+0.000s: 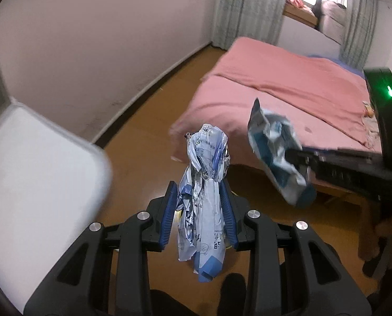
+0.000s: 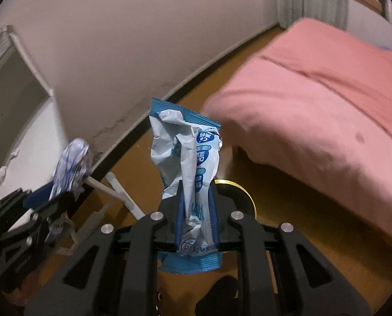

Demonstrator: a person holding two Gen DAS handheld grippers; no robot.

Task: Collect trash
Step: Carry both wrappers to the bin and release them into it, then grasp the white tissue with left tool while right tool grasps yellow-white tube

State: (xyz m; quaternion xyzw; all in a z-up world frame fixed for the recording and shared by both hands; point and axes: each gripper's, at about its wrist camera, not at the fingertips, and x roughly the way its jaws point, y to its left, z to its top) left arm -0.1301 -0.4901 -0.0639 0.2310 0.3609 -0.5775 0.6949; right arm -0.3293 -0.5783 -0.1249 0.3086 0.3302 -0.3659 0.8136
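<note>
Nearest, left tongs (image 1: 199, 197) clamp a crumpled pale-blue wrapper (image 1: 203, 184); right tongs (image 2: 197, 210) clamp a blue-white snack packet (image 2: 188, 163). Both aloft beside the pink bed (image 1: 274, 89). Carry step; next needs a bin, possibly the dark round rim (image 2: 244, 197) below.

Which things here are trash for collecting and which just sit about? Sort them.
Part of the job:
- crumpled pale wrapper, clamped in the left gripper
- blue and white packet, clamped in the right gripper

Just there:
- pink bed
- curtains
- white board
- round black and gold thing on the floor
</note>
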